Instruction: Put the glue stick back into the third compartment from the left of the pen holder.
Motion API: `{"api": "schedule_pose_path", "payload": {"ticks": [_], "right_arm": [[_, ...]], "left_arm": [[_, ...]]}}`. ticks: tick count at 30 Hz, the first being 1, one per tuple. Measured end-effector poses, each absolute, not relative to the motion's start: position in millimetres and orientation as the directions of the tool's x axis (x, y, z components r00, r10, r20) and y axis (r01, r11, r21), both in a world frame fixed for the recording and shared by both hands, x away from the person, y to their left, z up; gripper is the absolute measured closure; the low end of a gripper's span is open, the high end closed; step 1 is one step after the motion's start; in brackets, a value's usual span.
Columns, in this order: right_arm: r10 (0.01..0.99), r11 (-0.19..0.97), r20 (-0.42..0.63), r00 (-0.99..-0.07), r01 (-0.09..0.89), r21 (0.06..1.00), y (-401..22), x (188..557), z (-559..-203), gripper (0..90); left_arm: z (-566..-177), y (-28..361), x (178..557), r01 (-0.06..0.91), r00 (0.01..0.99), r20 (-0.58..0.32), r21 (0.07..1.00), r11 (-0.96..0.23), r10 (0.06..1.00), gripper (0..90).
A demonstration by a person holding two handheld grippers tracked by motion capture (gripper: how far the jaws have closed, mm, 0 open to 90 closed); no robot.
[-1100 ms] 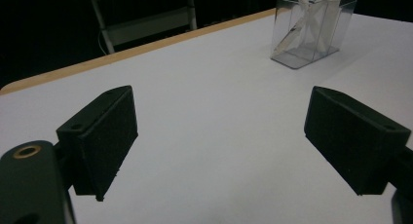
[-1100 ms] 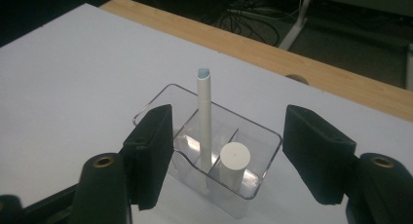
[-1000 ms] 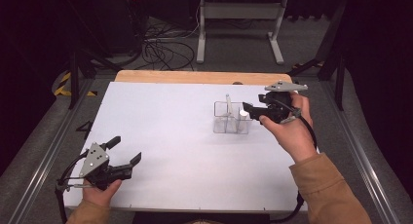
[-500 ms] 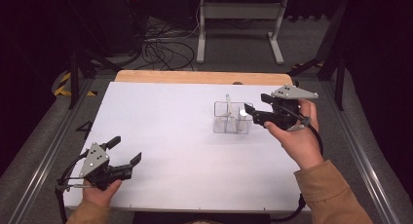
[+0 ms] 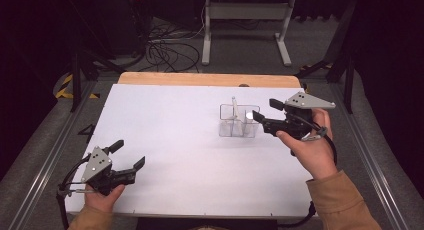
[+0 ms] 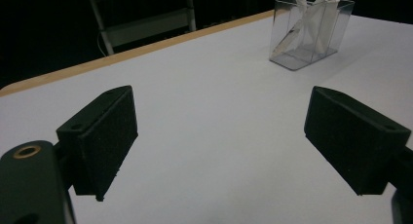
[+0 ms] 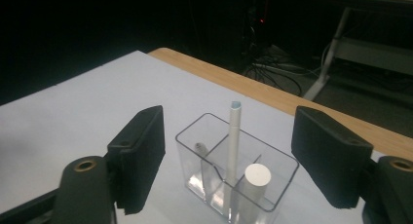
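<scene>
Right gripper opened beside the clear organiser, items already standing inside.

In the high view the clear plastic organiser (image 5: 239,121) sits right of centre on the white table (image 5: 165,125), and the right gripper (image 5: 266,113) hangs just beside its right edge, apart from it; its jaws have just been opening and now stand wide with nothing between them. In the right gripper view the organiser holds a thin white pen (image 7: 232,151) upright at its divider, a thick white cylinder (image 7: 256,177) in the nearer right cell and a small grey-tipped item (image 7: 200,148) in the left cell. The left gripper (image 5: 126,157) rests at the lower left of the high view, well apart, jaws wide and empty. Judging by this, the placing looks done; no loose item lies on the table, so only withdrawal of the right hand seems left.
</scene>
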State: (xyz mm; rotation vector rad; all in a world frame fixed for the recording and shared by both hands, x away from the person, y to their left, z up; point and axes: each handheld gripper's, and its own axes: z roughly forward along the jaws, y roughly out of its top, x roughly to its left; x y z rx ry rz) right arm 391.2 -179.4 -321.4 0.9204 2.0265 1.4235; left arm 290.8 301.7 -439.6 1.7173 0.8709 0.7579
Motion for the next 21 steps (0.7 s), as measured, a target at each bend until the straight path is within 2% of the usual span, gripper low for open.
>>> {"api": "schedule_pose_path", "payload": {"ticks": [10, 21], "right_arm": [[0.676, 0.208, -0.030, -0.736, 0.151, 0.966, -185.4, 373.3, -336.7, 28.6], [0.636, 0.220, -0.014, -0.771, 0.164, 0.962, -189.0, 363.0, -365.6, 28.1]], "left_arm": [[-439.3, 301.3, 290.0, 0.192, 0.537, 0.079, 0.958, -0.213, 0.840, 13.1], [-439.2, 301.6, 289.3, 0.192, 0.536, 0.079, 0.958, -0.212, 0.840, 13.1]]}}
